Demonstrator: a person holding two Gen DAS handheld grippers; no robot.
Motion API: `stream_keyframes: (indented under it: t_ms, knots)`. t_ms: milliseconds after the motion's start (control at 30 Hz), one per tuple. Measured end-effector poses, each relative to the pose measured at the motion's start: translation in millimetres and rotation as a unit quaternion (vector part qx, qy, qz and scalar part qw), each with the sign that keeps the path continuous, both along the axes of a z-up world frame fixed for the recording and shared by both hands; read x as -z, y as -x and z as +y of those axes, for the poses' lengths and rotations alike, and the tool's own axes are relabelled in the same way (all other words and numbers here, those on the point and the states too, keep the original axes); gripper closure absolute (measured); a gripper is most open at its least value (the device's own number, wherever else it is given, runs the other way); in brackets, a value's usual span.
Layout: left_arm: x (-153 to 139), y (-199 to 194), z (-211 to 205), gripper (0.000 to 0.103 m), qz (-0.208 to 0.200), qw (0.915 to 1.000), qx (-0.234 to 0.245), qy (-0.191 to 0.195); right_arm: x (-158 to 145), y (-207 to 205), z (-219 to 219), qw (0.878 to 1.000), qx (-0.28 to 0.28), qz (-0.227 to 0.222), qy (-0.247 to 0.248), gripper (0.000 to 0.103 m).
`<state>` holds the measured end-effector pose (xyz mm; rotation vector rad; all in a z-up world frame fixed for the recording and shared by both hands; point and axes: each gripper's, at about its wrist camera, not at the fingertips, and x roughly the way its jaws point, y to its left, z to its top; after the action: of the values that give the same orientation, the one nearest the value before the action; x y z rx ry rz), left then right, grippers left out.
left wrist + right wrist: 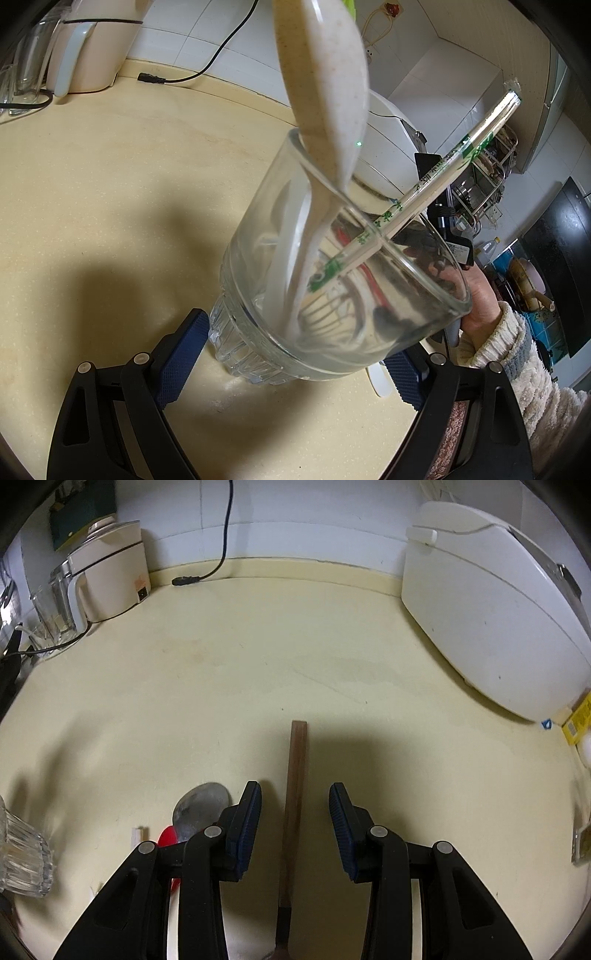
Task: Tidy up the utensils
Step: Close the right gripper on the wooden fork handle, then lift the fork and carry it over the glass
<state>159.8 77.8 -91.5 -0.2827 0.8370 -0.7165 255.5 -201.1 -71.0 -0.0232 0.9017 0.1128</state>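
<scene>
In the left wrist view my left gripper point(295, 336) is shut on a clear glass cup point(332, 295), which tilts over the cream counter. A white speckled spoon point(325, 92) and a pair of paper-wrapped chopsticks point(443, 173) with green print stand in the cup. In the right wrist view my right gripper point(294, 786) is open and points down at the counter. A utensil with a long brown wooden handle point(295, 775) lies between its fingers, and the pads do not touch it. A metal spoon point(201, 806), a red piece point(168, 838) and a white stick point(137, 834) lie to the left.
A white rice cooker point(491, 620) fills the back right. A cream kettle-like appliance point(110, 579) and glassware point(48, 609) stand at the back left, with a loose power plug point(186, 579) by the wall. A yellow box point(578, 716) sits at the right edge. A person's sleeved hand point(480, 306) shows behind the cup.
</scene>
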Motion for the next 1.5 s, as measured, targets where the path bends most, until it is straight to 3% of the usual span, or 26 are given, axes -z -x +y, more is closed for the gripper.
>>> stream_keyframes:
  t_ms: [567, 600, 700, 800, 933, 1200, 1500]
  knots:
    - [0, 0, 0, 0.012, 0.000, 1.0000, 0.000, 0.000, 1, 4, -5, 1.000, -0.006, -0.009, -0.012, 0.063]
    - [0, 0, 0, 0.012, 0.000, 1.0000, 0.000, 0.000, 1, 5, -5, 1.000, -0.009, -0.010, -0.012, 0.067]
    - [0, 0, 0, 0.012, 0.000, 1.0000, 0.000, 0.000, -1, 6, -2, 1.000, -0.018, -0.008, -0.010, 0.092]
    - [-1, 0, 0, 0.012, 0.000, 1.0000, 0.000, 0.000, -1, 7, -5, 0.999, -0.012, -0.001, -0.031, 0.094]
    - [-1, 0, 0, 0.012, 0.000, 1.0000, 0.000, 0.000, -2, 15, -24, 0.994, -0.003, 0.002, -0.108, 0.094]
    - [-1, 0, 0, 0.012, 0.000, 1.0000, 0.000, 0.000, -37, 46, -35, 0.987, 0.007, -0.082, -0.140, 0.094]
    - [-1, 0, 0, 0.012, 0.000, 1.0000, 0.000, 0.000, -75, 85, -34, 0.974, 0.007, -0.180, -0.135, 0.094]
